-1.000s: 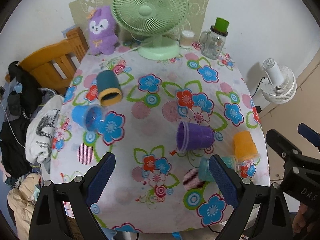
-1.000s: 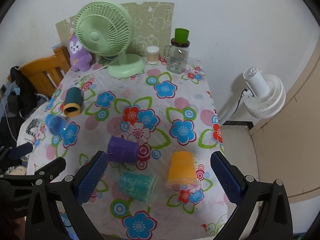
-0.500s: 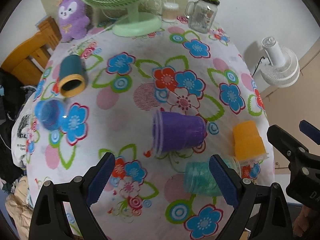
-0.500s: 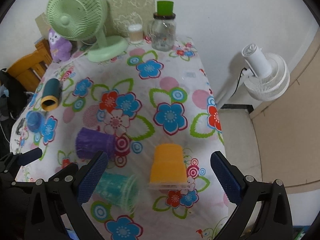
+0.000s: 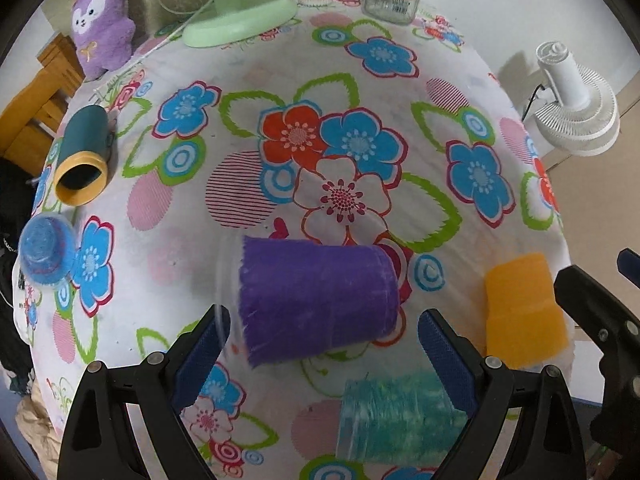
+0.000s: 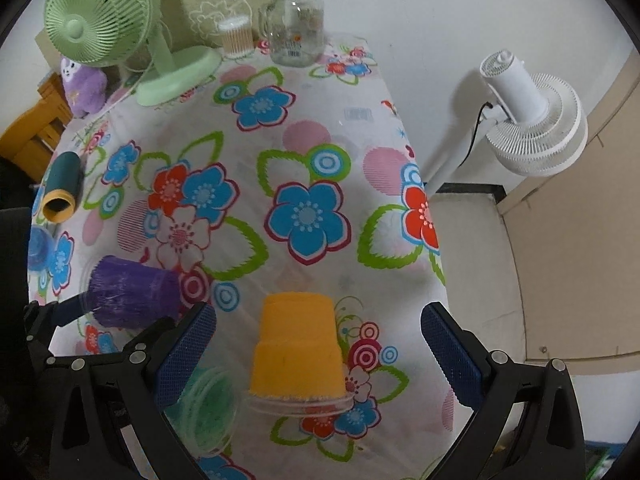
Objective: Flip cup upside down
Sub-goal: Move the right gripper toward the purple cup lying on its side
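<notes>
A purple cup (image 5: 316, 300) lies on its side on the flowered tablecloth (image 5: 360, 80), mouth to the left. My left gripper (image 5: 324, 344) is open, its fingers on either side of the cup's near part. An orange cup (image 6: 298, 352) lies on the cloth with its clear rim toward me. My right gripper (image 6: 318, 350) is open around it, not touching. A teal cup (image 5: 396, 420) lies on its side near the front edge. The purple cup also shows in the right wrist view (image 6: 132, 298).
A dark green cup with a yellow rim (image 5: 82, 160) and a blue cup (image 5: 46, 254) lie at the left edge. A green fan (image 6: 120, 32), a purple plush (image 5: 102, 24), a glass jar (image 6: 294, 28) stand at the back. A white fan (image 6: 536, 120) stands right of the table.
Both grippers have moved forward and down toward the table. The purple cup now lies between my left fingers and the orange cup between my right fingers.
</notes>
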Demonstrator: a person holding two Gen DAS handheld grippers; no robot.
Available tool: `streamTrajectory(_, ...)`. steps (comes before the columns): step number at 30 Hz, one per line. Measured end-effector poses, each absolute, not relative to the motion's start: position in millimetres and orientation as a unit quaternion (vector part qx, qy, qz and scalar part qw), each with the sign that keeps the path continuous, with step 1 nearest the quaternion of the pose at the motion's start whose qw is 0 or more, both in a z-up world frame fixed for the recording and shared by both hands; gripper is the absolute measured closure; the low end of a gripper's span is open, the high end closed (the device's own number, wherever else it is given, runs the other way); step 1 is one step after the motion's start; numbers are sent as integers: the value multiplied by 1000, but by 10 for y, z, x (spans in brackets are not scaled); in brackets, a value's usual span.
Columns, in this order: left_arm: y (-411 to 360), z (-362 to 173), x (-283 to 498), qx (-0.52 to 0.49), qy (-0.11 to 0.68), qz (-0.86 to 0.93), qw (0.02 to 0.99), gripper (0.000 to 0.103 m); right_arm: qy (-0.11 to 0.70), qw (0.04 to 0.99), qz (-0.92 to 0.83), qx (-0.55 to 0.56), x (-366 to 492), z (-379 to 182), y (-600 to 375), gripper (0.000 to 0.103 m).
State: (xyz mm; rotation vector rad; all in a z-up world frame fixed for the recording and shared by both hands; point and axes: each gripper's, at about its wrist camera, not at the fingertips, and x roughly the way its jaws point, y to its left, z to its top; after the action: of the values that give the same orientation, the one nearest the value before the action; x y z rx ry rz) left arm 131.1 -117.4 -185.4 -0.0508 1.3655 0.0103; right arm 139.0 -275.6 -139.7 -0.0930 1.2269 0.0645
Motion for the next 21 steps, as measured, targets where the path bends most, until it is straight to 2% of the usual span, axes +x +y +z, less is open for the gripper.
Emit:
streamTrajectory(10,-1172,-1996,1433,-27,641,12,767,19,591,804,38,-46,1519,-1587,-2760,0)
streamTrajectory(12,-1175,-2007,1444,-26,643,11,765,26,592,803,41,-49,1530,-1613,-2744,0)
streamTrajectory(21,-1066,-1884,1367,-28,632,44,773,27,596,799,57,-58,1568,-1628,-2625,0)
